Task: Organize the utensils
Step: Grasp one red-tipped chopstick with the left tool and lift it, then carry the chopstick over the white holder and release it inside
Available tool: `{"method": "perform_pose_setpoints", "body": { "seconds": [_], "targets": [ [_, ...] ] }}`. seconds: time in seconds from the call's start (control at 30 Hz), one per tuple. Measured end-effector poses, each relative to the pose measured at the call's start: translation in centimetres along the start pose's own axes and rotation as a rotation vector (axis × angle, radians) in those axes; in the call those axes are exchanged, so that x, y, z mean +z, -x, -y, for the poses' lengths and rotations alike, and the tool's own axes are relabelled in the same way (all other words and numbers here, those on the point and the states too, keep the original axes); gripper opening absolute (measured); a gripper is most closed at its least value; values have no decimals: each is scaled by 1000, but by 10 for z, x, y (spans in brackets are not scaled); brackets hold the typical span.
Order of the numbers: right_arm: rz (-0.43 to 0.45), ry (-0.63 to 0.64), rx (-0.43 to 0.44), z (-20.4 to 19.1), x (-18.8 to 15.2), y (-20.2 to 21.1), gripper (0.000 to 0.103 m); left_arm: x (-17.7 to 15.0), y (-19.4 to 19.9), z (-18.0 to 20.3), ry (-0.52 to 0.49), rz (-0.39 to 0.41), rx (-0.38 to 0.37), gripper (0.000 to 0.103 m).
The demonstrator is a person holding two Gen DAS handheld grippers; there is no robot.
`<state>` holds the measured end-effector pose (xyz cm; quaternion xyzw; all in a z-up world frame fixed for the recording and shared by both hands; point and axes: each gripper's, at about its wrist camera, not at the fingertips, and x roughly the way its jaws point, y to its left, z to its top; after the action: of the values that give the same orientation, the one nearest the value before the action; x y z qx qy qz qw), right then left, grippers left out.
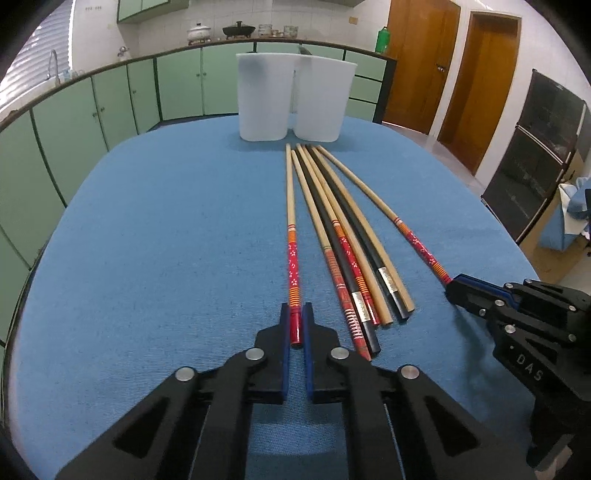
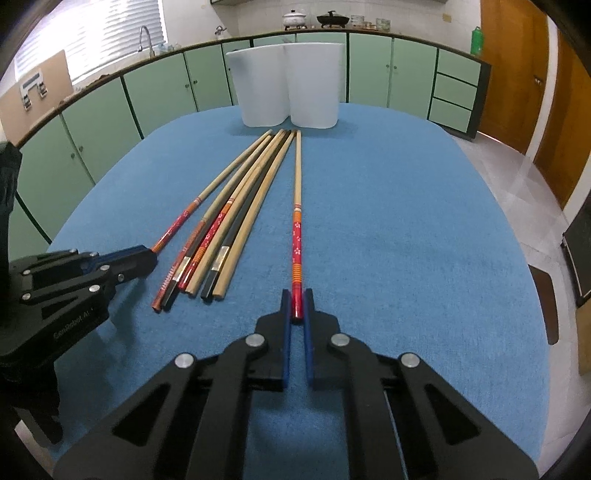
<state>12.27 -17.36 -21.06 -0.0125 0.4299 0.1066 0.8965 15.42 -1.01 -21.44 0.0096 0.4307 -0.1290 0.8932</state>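
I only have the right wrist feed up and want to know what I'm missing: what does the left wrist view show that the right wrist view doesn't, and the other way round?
Only the left wrist view shows the dark oven and a blue bag at far right, and the left gripper shut on its red-ended chopstick.

Only the right wrist view shows the window blinds, and the right gripper shut on its red-ended chopstick.

Both show the two white containers, the loose chopsticks, the blue tablecloth and green cabinets.

chopsticks [image 1: 332,236] fanned on table [image 1: 147,258], two containers [image 1: 291,96] behind (side by side)
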Motion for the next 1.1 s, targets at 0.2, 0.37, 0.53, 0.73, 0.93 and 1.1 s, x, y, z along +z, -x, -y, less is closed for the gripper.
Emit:
{"method": "perform_pose_setpoints", "body": {
  "seconds": [0.2, 0.37, 0.53, 0.73, 0.93, 1.1],
  "targets": [
    [62, 8, 0, 6, 13, 32, 5, 6, 28, 1, -9, 57, 18, 6],
    [149, 28, 3, 8, 37, 66, 5, 25, 70, -1, -18, 151, 28, 6],
    [233, 22, 36, 14, 65, 102, 5, 52, 113, -4, -27, 267, 15, 6],
    [313, 18, 87, 26, 106, 135, 5, 89, 139, -7, -45, 350, -15, 6],
    [319, 46, 94, 32, 150, 143, 5, 118, 144, -9, -65, 378, -27, 6],
    [344, 67, 96, 34, 182, 149, 5, 136, 148, -11, -65, 393, -40, 6]
  ]
}}
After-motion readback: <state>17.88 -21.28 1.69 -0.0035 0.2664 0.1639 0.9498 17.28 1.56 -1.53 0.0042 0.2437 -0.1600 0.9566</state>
